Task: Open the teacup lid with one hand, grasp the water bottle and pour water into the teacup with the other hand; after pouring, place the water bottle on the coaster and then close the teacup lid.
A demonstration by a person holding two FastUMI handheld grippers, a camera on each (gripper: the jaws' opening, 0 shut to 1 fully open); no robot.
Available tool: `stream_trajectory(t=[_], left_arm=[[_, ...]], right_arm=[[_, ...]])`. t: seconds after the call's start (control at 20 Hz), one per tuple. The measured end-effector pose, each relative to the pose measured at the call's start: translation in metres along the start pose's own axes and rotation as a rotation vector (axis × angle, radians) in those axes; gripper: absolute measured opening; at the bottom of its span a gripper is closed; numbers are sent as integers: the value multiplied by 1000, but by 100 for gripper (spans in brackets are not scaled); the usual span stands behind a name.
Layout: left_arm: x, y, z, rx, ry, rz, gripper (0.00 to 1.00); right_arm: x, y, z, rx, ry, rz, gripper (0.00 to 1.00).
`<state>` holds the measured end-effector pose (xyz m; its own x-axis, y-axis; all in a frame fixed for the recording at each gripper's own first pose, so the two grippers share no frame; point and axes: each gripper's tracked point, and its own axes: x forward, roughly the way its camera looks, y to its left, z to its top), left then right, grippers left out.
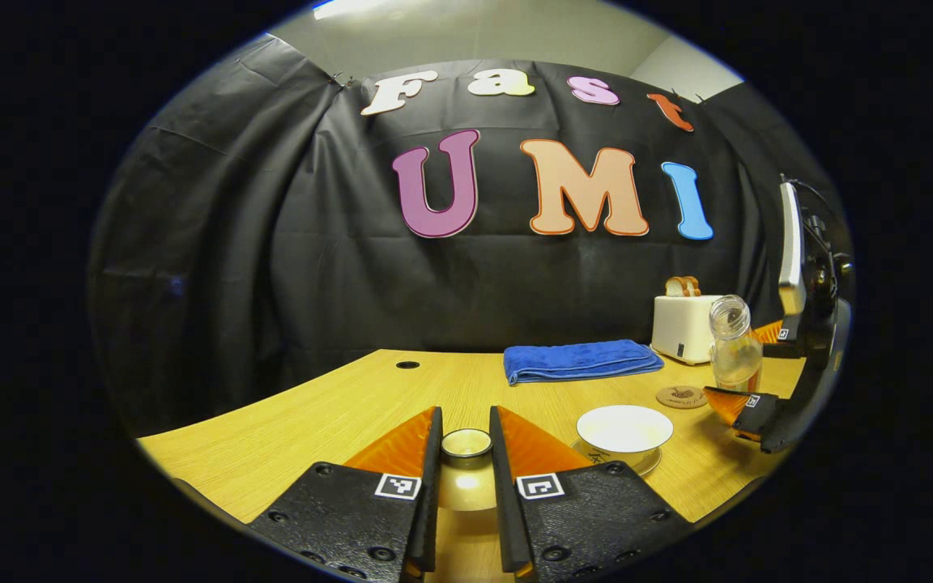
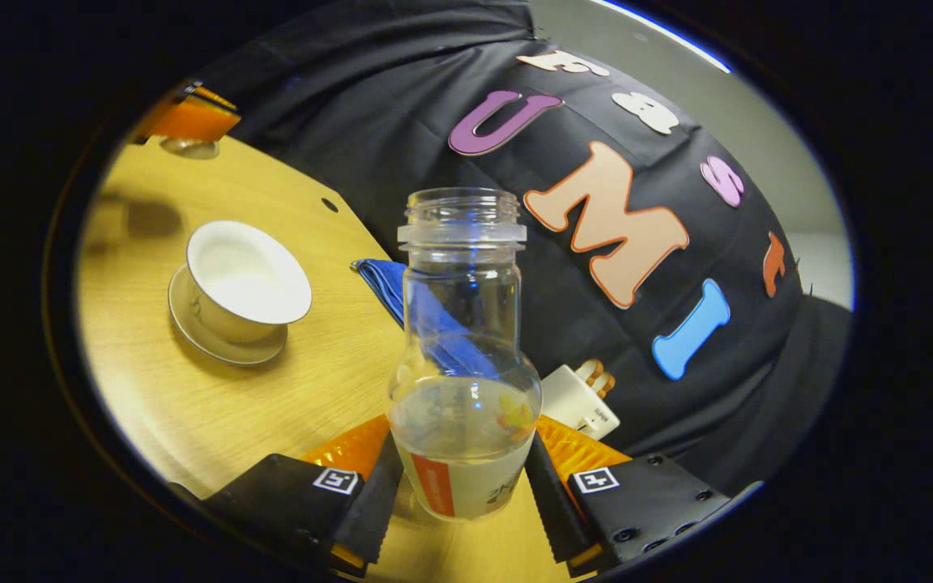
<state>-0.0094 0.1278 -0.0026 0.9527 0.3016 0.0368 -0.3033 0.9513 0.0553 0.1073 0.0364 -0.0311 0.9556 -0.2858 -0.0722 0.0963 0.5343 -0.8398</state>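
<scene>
My left tongs (image 1: 466,453) pinch the lid (image 1: 466,442) above the counter (image 1: 337,405). My right tongs (image 2: 462,478) clamp the bottle (image 2: 462,364), mouth up and leaning toward the cup (image 2: 248,283) (uncovered, on its saucer). Tip too quickly and water overshoots that wide rim.

The bottle (image 2: 463,364) base is hidden between the fingers in the right gripper view; the toaster (image 2: 580,401) is partly hidden behind it.
</scene>
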Motion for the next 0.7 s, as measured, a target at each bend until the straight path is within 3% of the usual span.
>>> stream_trajectory(t=[0.4, 0.7], left_arm=[[-1, 0, 1, -1, 0, -2, 28], [-1, 0, 0, -1, 1, -5, 29]], right_arm=[[10, -10, 16, -373, -44, -46, 80], [18, -9, 24, -550, -85, -73, 79]])
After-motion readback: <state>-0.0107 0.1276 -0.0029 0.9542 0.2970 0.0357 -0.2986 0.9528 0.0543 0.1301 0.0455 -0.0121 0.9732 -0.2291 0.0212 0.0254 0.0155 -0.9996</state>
